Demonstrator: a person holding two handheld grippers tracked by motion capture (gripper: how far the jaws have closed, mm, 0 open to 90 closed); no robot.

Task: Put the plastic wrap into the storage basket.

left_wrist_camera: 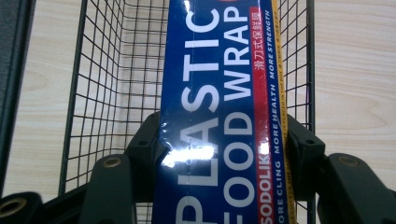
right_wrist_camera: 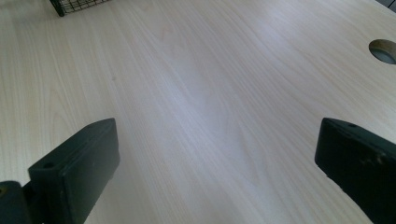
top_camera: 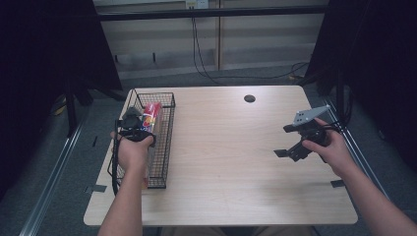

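A: Left gripper (left_wrist_camera: 212, 154) is clamping the plastic food wrap box (left_wrist_camera: 219, 93) between its jaws, inside the wire basket (left_wrist_camera: 93, 93) ahead.

B: Lower it level (walls are flanking closely). Right gripper (right_wrist_camera: 217, 154) is gaping wide, holding nothing.

You have a pale wooden table (top_camera: 221, 162) with a round cable hole (top_camera: 250, 98) near its far edge. A black wire basket (top_camera: 164, 142) stands on it at your left fingers; beneath your right fingers, the wood is bare, the basket well apart.
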